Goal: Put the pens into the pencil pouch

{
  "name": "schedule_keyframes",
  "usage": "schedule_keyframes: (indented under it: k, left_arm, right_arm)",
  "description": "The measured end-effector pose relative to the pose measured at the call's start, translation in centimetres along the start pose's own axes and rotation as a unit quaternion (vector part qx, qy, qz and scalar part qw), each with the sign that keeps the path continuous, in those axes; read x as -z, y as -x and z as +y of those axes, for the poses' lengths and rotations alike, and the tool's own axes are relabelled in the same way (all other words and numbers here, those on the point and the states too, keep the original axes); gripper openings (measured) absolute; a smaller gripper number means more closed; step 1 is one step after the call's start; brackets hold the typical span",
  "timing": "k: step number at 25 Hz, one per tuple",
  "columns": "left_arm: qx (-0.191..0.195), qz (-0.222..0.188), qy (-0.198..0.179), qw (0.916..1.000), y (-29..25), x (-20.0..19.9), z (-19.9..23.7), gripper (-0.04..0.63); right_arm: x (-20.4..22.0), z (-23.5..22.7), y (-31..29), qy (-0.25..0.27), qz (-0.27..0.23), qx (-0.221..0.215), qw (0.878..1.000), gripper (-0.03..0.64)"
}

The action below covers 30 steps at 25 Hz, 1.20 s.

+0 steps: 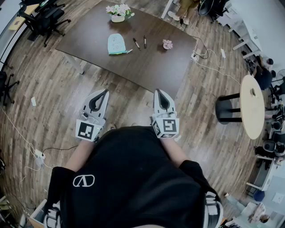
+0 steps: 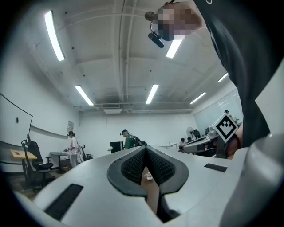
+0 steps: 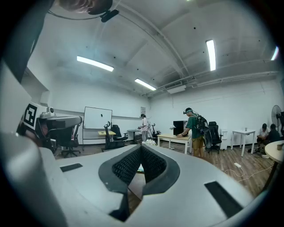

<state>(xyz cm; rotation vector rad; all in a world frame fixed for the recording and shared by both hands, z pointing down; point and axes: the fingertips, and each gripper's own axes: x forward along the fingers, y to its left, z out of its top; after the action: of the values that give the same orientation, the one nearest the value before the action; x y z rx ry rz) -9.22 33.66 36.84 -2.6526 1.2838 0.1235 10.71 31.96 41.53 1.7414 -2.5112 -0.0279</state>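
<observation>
Ahead, flowerpot (image 1: 118, 12) and pink trinket (image 1: 167, 44) near pouch (image 1: 116, 43), pens (image 1: 136, 43) (left gripper (image 1: 105, 92), right gripper (image 1: 159, 91): fingers together).

Table (image 1: 147, 67): we see it well ahead of us.
Pouch (image 1: 116, 43): on the table, left of the two pens (image 1: 136, 43).
Flowerpot (image 1: 118, 13): behind the pouch, at the far edge.

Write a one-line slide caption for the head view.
Shut and empty, the left gripper and right gripper hang short of a table bearing pencil pouch and pens.
</observation>
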Motion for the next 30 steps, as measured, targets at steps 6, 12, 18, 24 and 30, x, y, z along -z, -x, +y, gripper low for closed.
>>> schedule_keyframes:
  k: [6,12,18,24,30]
  left_arm:
    - [0.001,0.003,0.003,1.0000,0.0,0.1,0.1,0.003]
    - [0.000,0.005,0.004,1.0000,-0.4,0.4,0.0,0.003]
    - [0.000,0.005,0.011,0.9999,-0.9,0.7,0.2,0.003]
    - [-0.009,0.012,0.019,0.9997,-2.0,0.9,-0.2,0.003]
    - [-0.016,0.021,0.008,0.9996,-3.9,1.2,-1.5,0.003]
  right_arm:
    - [0.0,-0.1,-0.1,-0.002,0.004,0.001,1.000,-0.002]
    - [0.4,-0.1,-0.4,-0.017,0.000,-0.014,1.000,-0.003]
    - [0.2,-0.5,-0.5,-0.016,-0.011,-0.010,1.000,-0.002]
    - [0.0,-2.3,-0.2,-0.019,-0.016,-0.002,1.000,-0.002]
    - [0.9,-5.1,-0.5,-0.035,-0.015,-0.005,0.999,-0.002]
